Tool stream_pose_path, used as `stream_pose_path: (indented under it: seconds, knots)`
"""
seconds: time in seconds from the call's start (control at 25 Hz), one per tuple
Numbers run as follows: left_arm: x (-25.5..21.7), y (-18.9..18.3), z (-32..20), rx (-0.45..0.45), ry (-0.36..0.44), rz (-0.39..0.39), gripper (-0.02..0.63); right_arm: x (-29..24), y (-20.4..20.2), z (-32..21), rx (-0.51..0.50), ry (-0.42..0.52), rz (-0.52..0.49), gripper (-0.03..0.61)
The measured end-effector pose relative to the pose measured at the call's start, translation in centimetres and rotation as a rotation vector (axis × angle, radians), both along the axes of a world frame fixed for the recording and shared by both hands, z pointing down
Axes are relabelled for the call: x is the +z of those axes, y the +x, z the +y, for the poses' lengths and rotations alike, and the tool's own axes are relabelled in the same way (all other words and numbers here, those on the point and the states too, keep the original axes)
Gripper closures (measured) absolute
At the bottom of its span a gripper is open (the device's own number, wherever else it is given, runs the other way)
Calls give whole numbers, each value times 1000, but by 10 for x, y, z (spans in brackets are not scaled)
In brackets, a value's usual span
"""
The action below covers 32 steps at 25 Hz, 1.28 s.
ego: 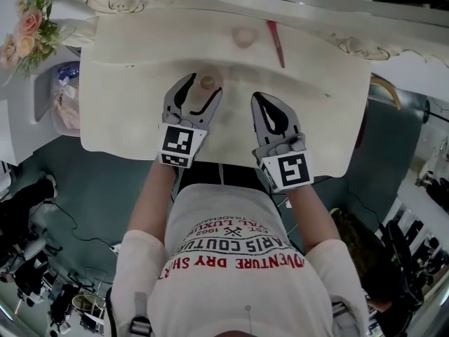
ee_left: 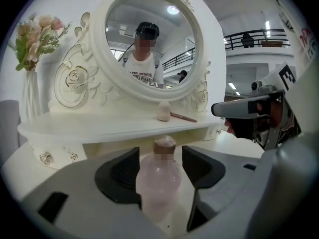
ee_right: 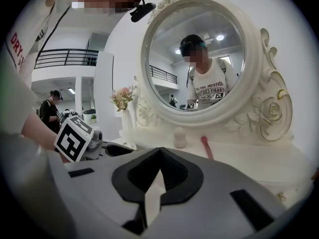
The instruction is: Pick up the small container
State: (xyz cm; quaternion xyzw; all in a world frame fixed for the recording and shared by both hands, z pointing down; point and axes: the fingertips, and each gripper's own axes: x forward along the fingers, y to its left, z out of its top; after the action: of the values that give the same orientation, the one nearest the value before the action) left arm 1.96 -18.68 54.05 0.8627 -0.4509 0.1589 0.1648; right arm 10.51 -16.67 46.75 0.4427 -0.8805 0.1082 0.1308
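Midway between the counter's [ego: 316,118] front and back edges, left tongs [ego: 204,88] stand apart around a small pink glass bottle [ee_left: 158,183] — closing likely comes next; right tongs [ee_right: 158,156] together, empty.

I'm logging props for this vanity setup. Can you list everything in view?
dressing table: one, cream-white, middle of the head view
mirror: one, round, white carved frame, at the table's back
bottle: one, pale pink with a brownish cap, on the tabletop
sponge: one, beige, on the shelf under the mirror
stick: one, red, lying on the shelf right of the sponge
flowers: one bunch, pink and cream, in a white vase left of the mirror
left hand-held gripper: one, grey with black pads, open around the bottle
right hand-held gripper: one, grey, shut, empty
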Motion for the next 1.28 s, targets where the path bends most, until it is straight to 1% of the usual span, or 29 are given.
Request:
stream_pose_path:
  seconds: [0.12,0.24,0.32,0.4,0.6,0.76,1.12,1.28]
  knots:
    - [5,6,-5,11,-3,1,348,0,4,-2,10,-7,-2,580]
    - [8,7,-11,2,3,-5,364,3,8,-5,22,-16,-2,580]
    - [8,7,-15,-9,21,-17,375,6,11,-6,26,-19,3,580]
    - [7,8,-16,-13,49,-31,405,7,13,-8,30,-20,4,580]
    - [4,13,-15,14,110,-55,437,9,18,-11,50,-28,-1,580]
    - [2,14,-15,33,118,-58,471,12,18,-10,56,-39,-5,580]
    - [-2,15,-8,55,90,-46,476,2,23,-11,72,-33,-7,580]
    - [-21,21,-4,82,114,-57,476,-8,29,-15,90,-21,-2,580]
